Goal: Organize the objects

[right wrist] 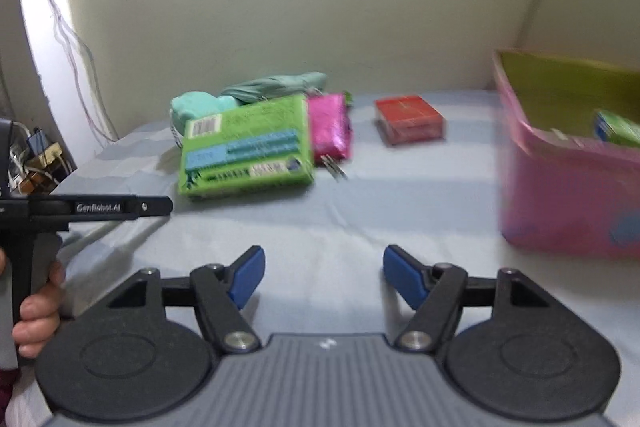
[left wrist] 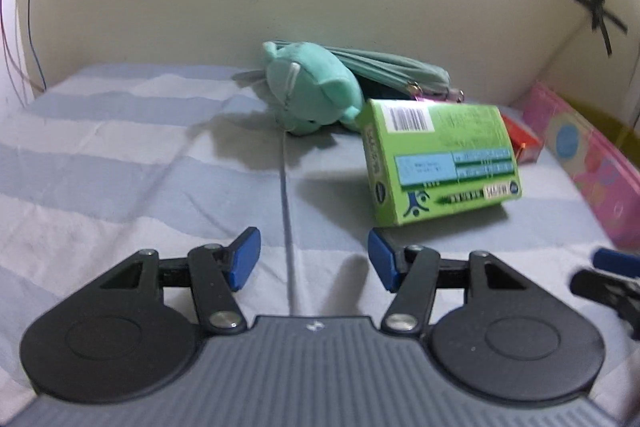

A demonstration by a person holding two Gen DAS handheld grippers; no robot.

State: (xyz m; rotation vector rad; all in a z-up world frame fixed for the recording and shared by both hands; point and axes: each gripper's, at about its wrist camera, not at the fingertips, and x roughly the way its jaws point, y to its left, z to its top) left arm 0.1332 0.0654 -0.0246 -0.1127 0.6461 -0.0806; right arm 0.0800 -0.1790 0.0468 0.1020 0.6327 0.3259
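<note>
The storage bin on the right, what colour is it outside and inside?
The bin is pink outside, yellow-green inside; the right wrist view shows it best.

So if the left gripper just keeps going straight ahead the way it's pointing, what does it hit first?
Probably the bedsheet first: the open left gripper points along bare fabric. Farther on, the teal plush toy lies roughly in line, while the green box sits off to the right. Depth is hard to judge here.

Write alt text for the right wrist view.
Open, empty right tongs hover over a striped bedsheet. Ahead lie a green box, a shiny pink packet, a red box and a teal plush toy; a pink bin stands right.
</note>
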